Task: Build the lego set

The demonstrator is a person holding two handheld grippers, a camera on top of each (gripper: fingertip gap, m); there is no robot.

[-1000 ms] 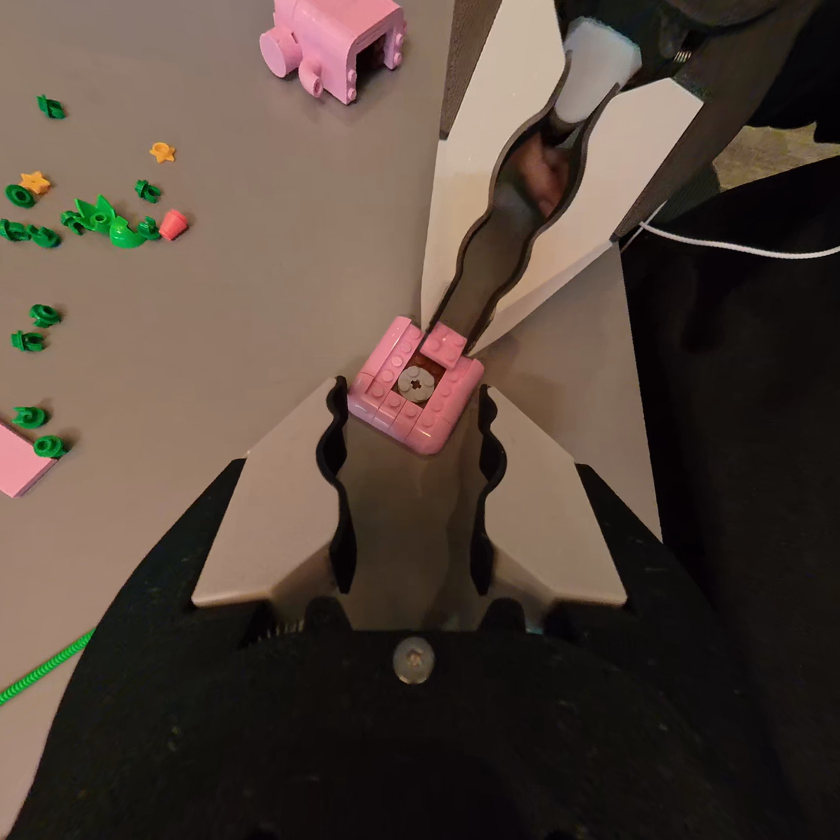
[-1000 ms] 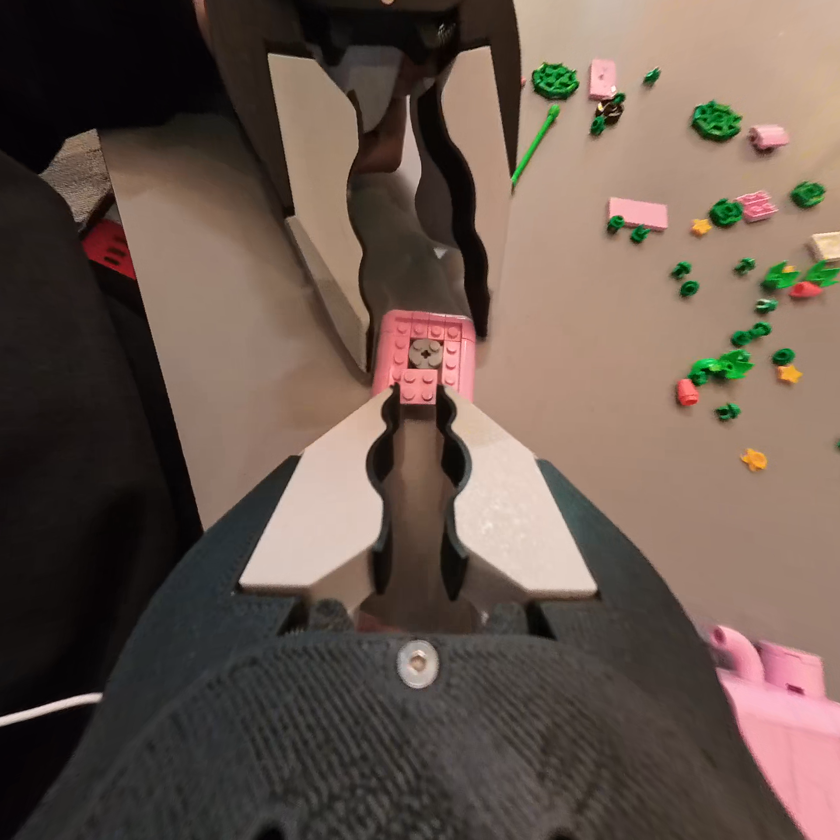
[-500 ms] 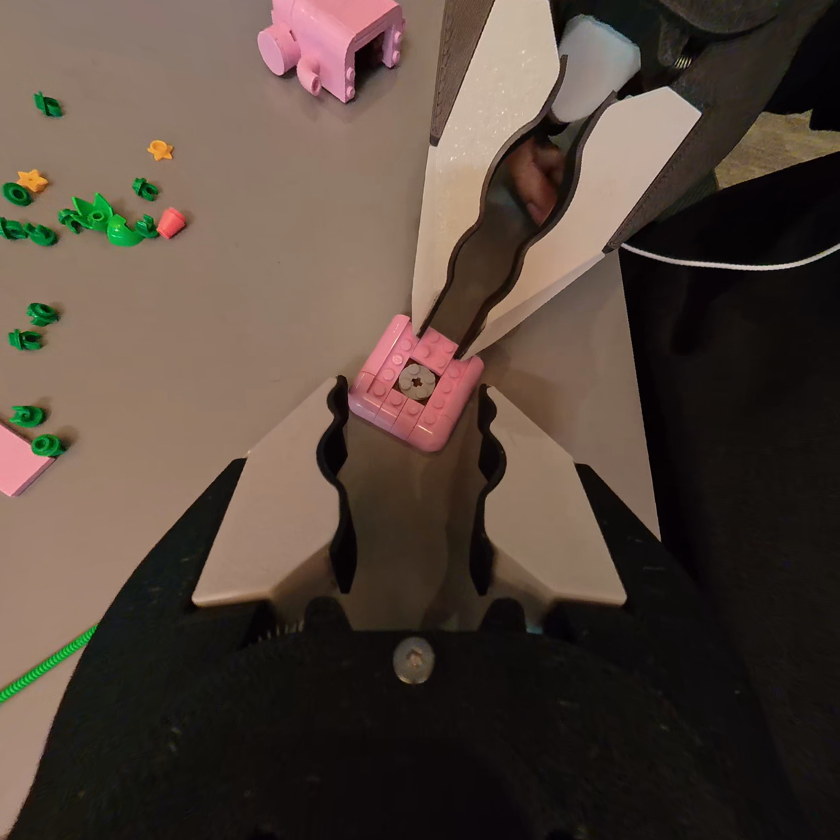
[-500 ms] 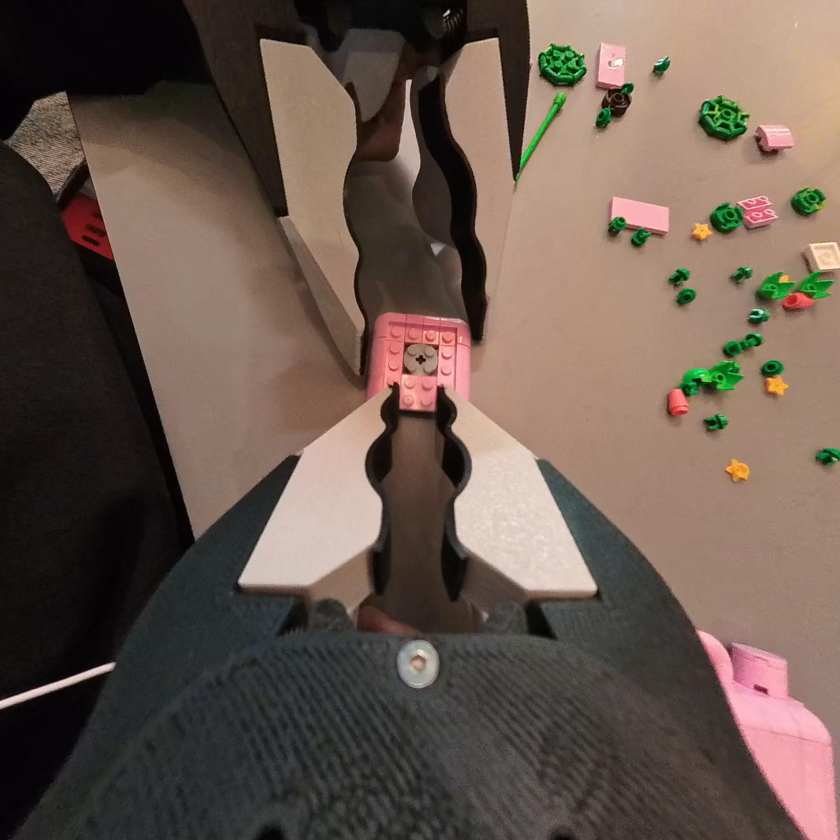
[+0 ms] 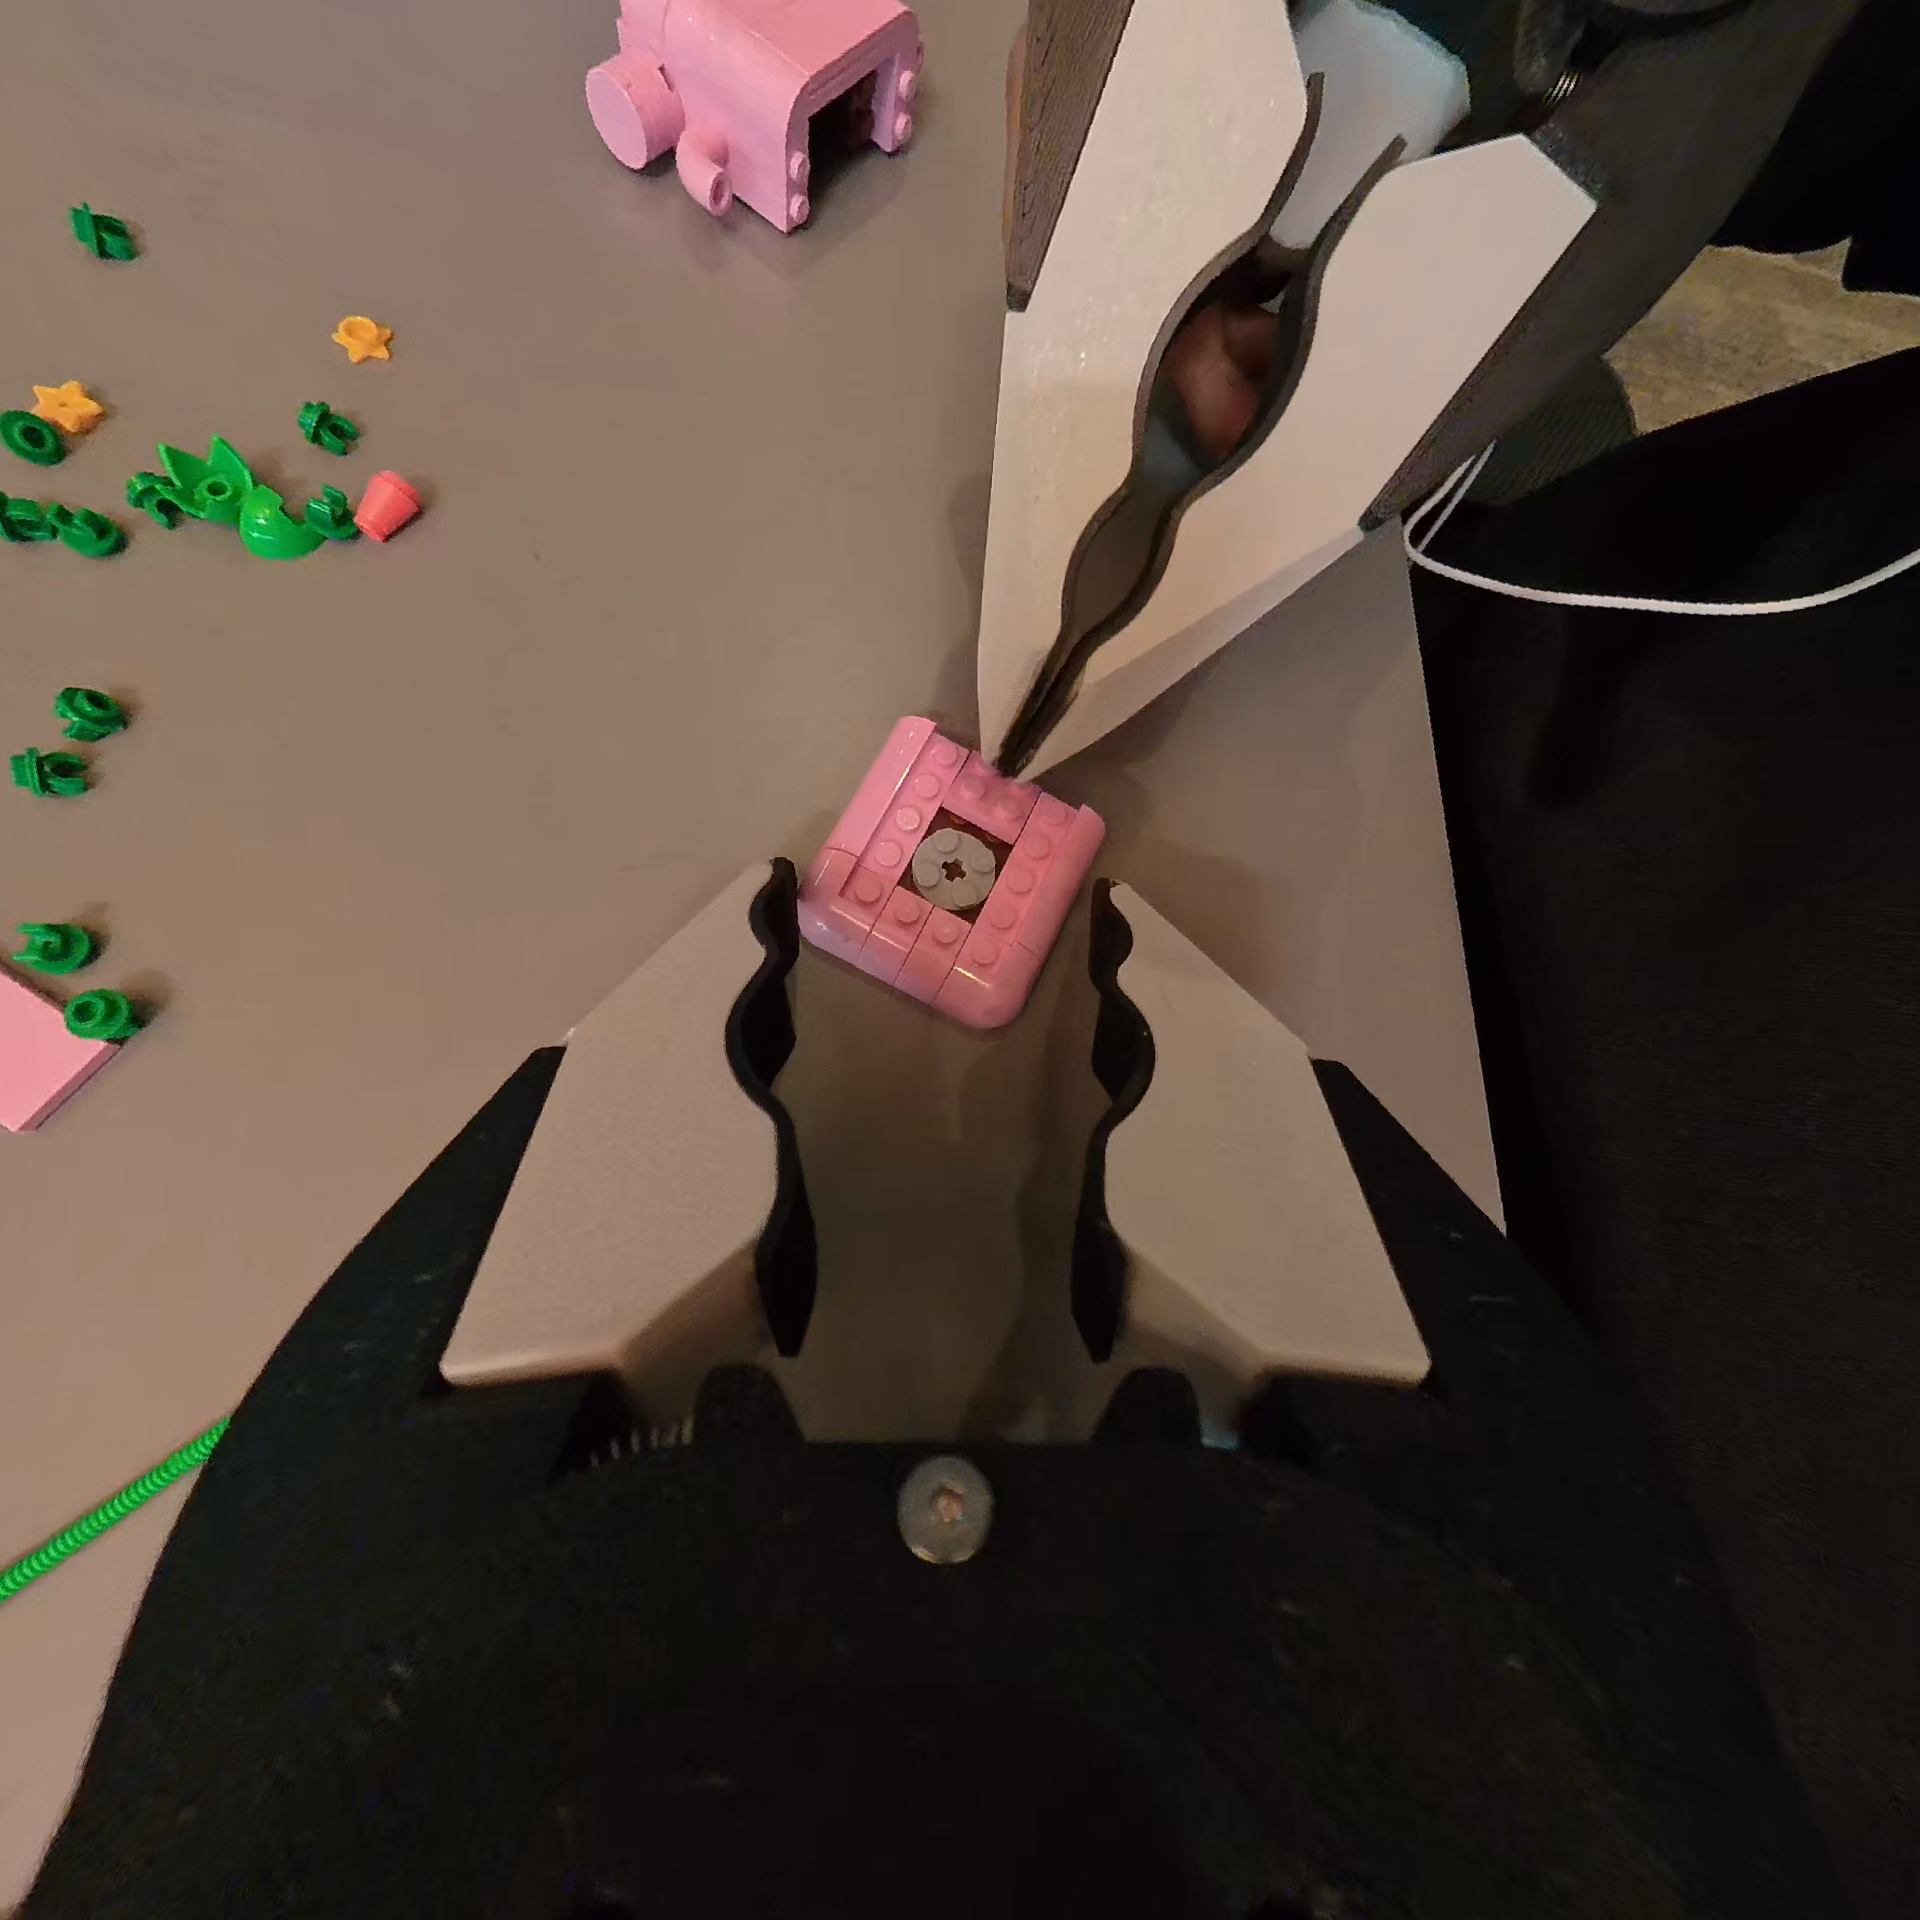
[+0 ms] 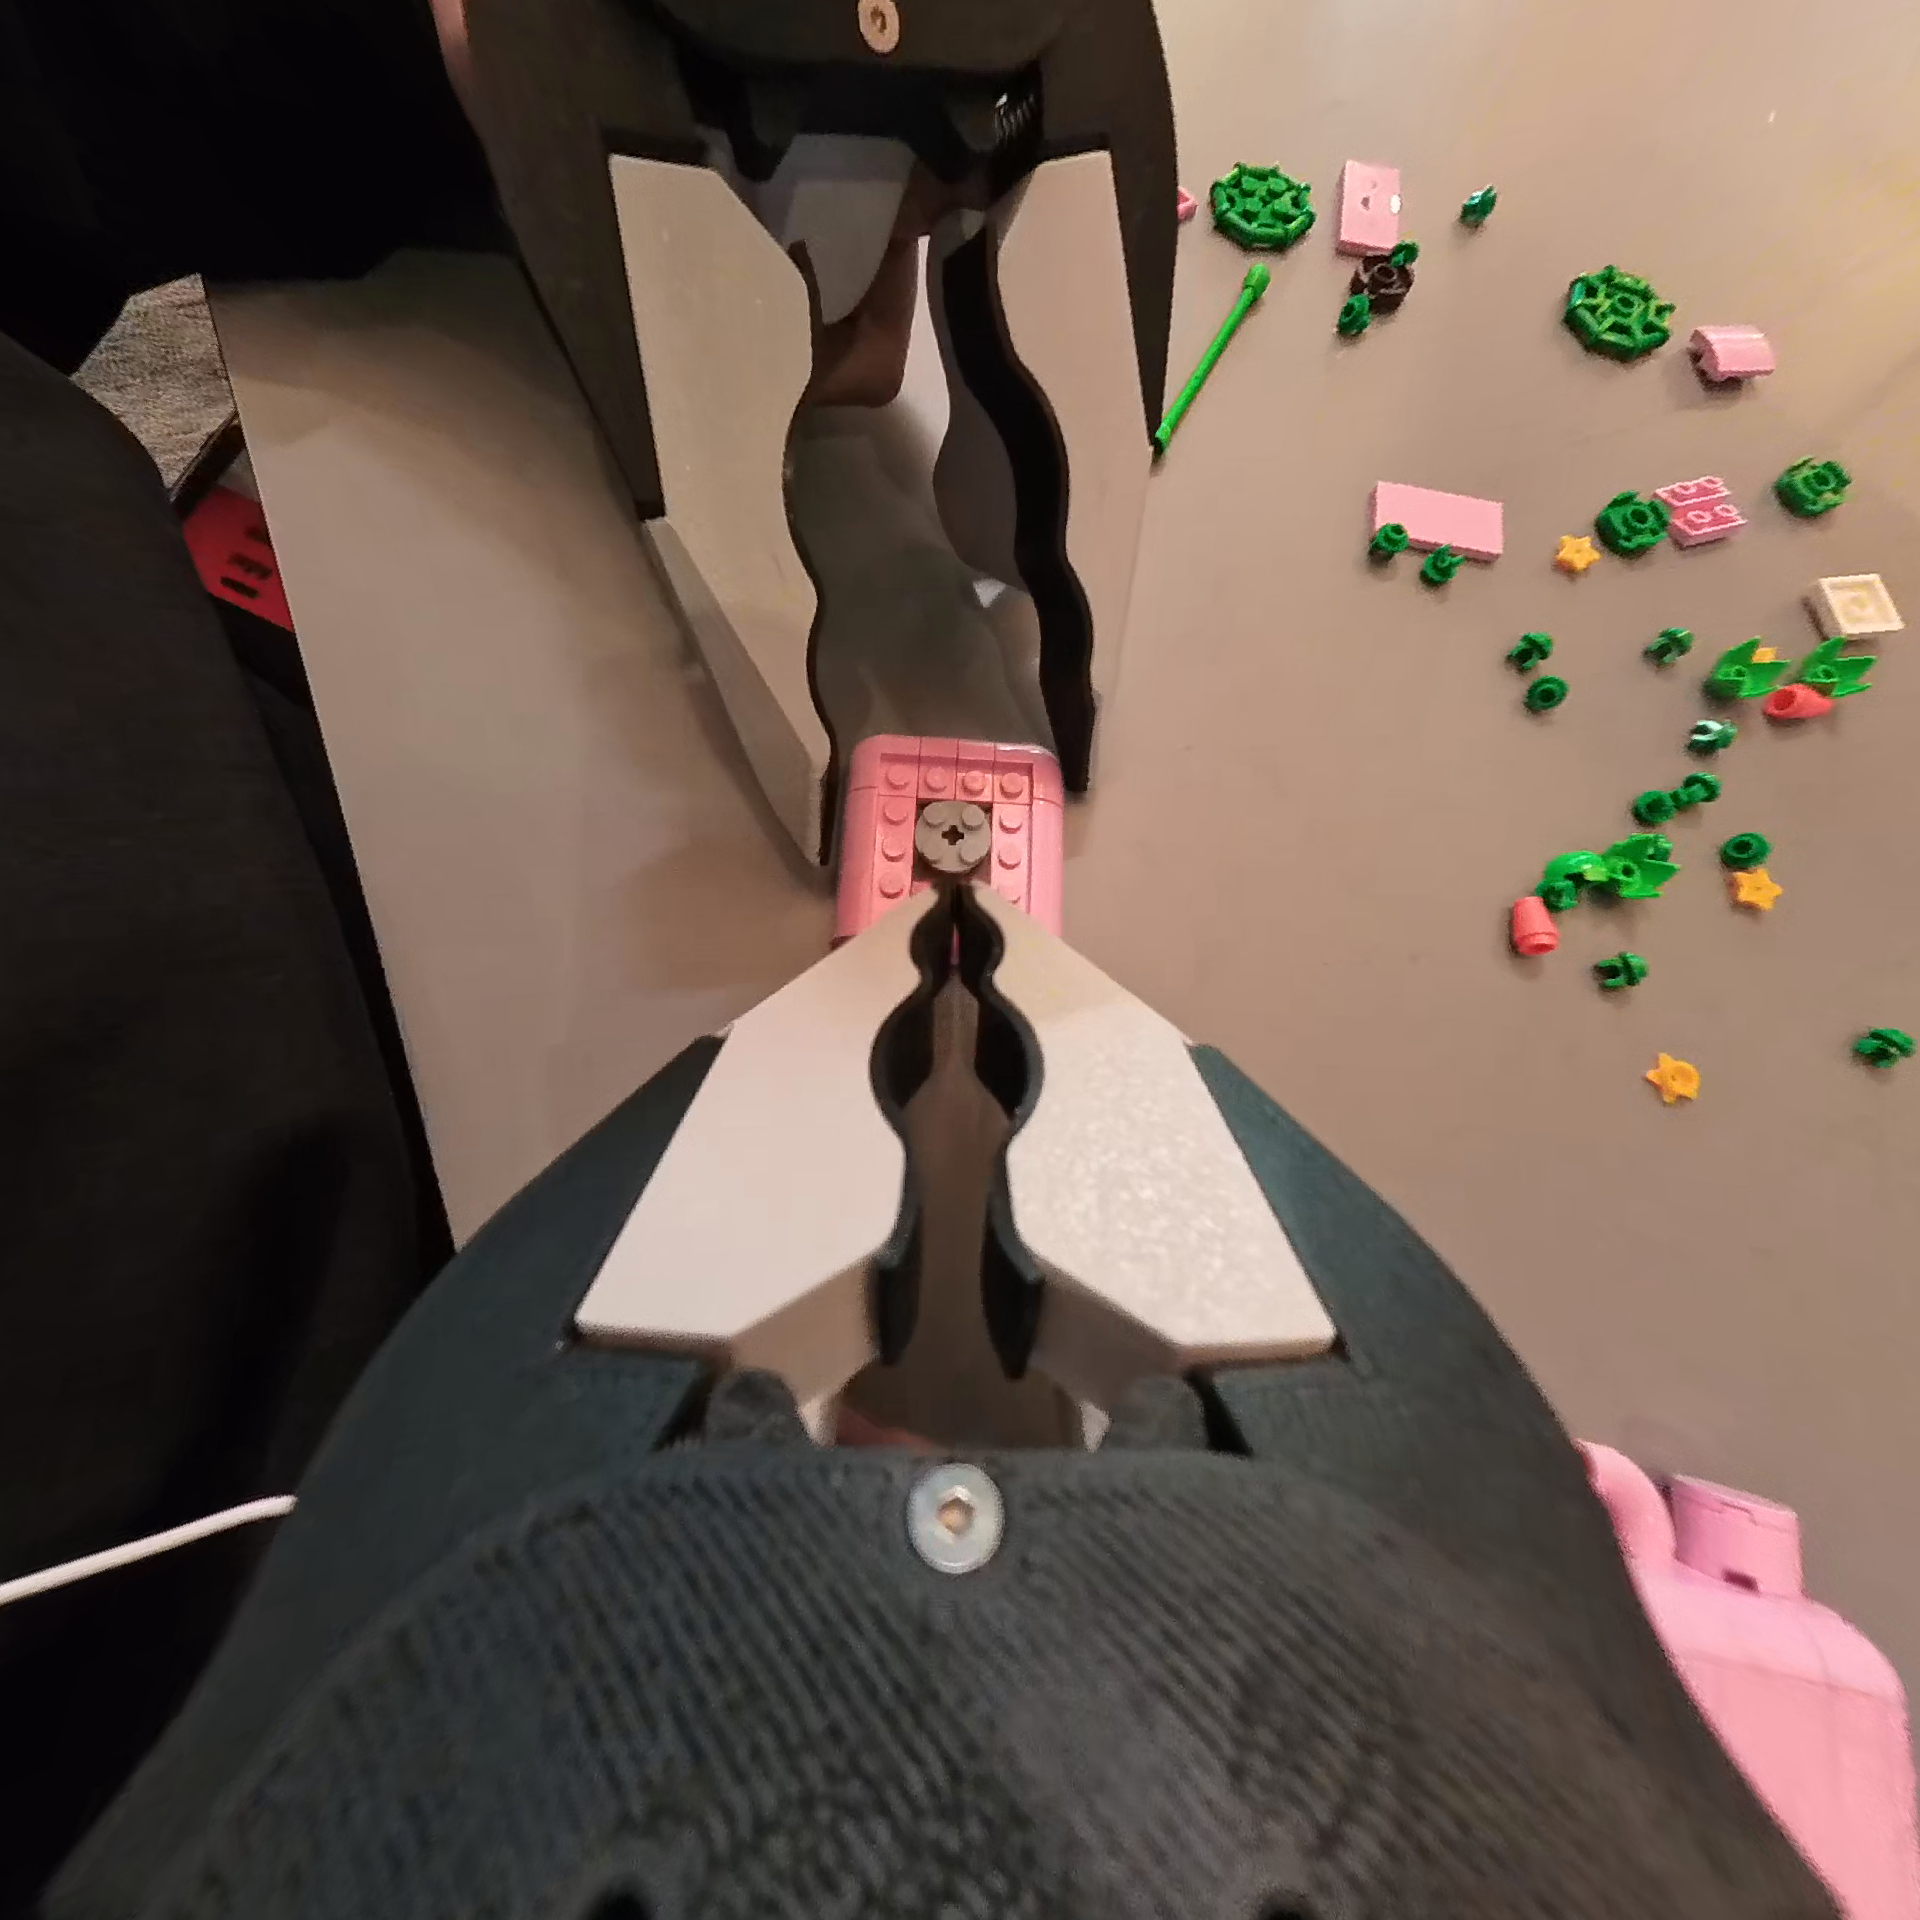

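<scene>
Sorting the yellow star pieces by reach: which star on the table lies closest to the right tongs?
The lone yellow star lowest in the right wrist view, beside only one small green piece. The other two stars sit farther off, among the green clusters.

Tabletop play or hobby space — plain grey table [image 5: 644, 582], scattered toy bricks [image 6: 1662, 665]

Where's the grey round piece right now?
The grey round piece sits in the middle of the pink block, between the left gripper's open fingers, with the shut right gripper tip beside it.

A grey table [image 5: 623, 644] carries a pink block [image 5: 951, 885], a larger pink build [image 5: 753, 99], and scattered green pieces [image 6: 1621, 862].
</scene>
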